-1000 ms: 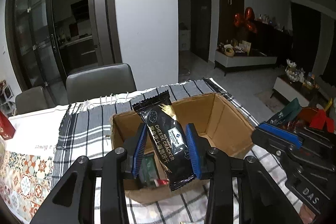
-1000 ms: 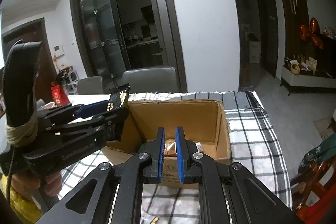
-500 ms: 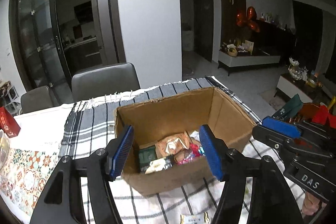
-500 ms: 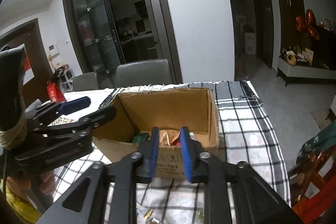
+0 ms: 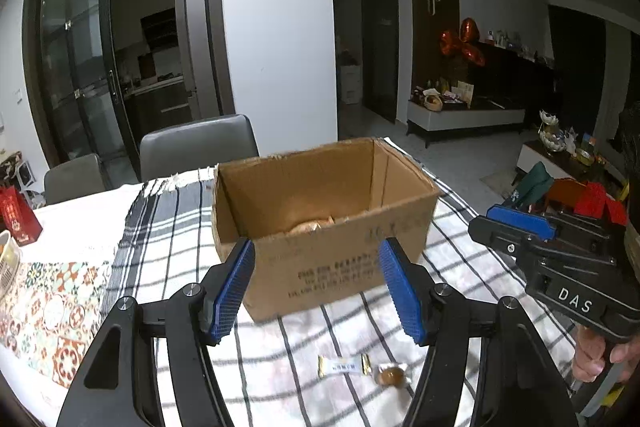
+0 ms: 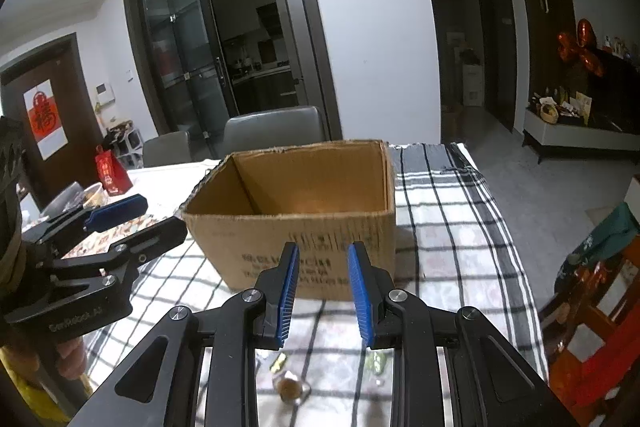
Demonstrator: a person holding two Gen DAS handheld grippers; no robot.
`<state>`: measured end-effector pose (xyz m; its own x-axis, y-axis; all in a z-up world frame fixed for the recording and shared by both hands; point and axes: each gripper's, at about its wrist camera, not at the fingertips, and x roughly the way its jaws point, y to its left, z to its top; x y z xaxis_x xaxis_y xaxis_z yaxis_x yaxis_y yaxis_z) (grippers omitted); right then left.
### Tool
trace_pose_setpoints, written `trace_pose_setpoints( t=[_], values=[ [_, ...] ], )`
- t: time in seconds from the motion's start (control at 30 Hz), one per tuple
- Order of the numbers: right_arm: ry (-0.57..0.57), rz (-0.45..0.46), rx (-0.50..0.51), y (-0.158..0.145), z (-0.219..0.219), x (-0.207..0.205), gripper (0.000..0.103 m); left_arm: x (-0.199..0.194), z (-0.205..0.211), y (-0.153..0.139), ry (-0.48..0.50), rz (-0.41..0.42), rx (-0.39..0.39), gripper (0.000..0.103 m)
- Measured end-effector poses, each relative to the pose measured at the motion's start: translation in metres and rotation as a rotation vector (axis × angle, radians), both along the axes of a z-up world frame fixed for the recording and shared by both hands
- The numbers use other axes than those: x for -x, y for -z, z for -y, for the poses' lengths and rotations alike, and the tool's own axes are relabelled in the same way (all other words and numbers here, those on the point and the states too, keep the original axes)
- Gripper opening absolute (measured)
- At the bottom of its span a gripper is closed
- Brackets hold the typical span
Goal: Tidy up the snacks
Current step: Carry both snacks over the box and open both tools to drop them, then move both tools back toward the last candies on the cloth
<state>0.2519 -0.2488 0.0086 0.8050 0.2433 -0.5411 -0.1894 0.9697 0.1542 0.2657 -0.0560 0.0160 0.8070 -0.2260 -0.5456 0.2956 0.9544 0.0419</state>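
An open cardboard box (image 5: pixel 320 211) stands on the checked tablecloth; it also shows in the right wrist view (image 6: pixel 296 219). A wrapper (image 5: pixel 312 225) shows inside it. My left gripper (image 5: pixel 318 287) is wide open and empty, in front of the box. My right gripper (image 6: pixel 322 291) is open and empty, also in front of the box. On the cloth near me lie a small white and gold snack bar (image 5: pixel 344 365) and a round brown candy in clear wrap (image 5: pixel 390 375), which also shows in the right wrist view (image 6: pixel 292 389). A small green sweet (image 6: pixel 376 361) lies beside it.
Grey chairs (image 5: pixel 196 147) stand behind the table. A red gift bag (image 5: pixel 16 215) and a bowl (image 5: pixel 6 255) sit at the left. A patterned cloth (image 5: pixel 48 303) covers the table's left part. The table's right edge drops off near red and green items (image 6: pixel 592 267).
My left gripper let go of the black cracker packet over the box, opened wide and drew back. My right gripper opened from shut and also drew back from the box.
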Motion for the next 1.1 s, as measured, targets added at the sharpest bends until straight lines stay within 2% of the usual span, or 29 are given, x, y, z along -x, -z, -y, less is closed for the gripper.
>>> trace_pose_setpoints(
  t=[0.13, 0.53, 0.67, 0.93, 1.1],
  values=[
    [-0.015, -0.010, 0.028, 0.011, 0.002, 0.013, 0.027, 0.014, 0.006, 0.014, 0.009, -0.027, -0.006, 0.064],
    [-0.038, -0.062, 0.023, 0.049, 0.012, 0.029, 0.027, 0.044, 0.018, 0.046, 0.009, -0.055, 0.022, 0.063],
    [-0.037, -0.092, 0.018, 0.066, 0.015, 0.025, 0.027, 0.048, 0.023, 0.063, 0.017, -0.071, 0.016, 0.062],
    [-0.024, -0.153, 0.007, 0.096, 0.017, 0.015, 0.027, 0.043, 0.035, 0.101, 0.063, -0.155, -0.003, 0.055],
    [-0.015, -0.193, 0.004, 0.114, 0.018, 0.009, 0.027, 0.038, 0.038, 0.120, 0.091, -0.191, 0.015, 0.052]
  ],
)
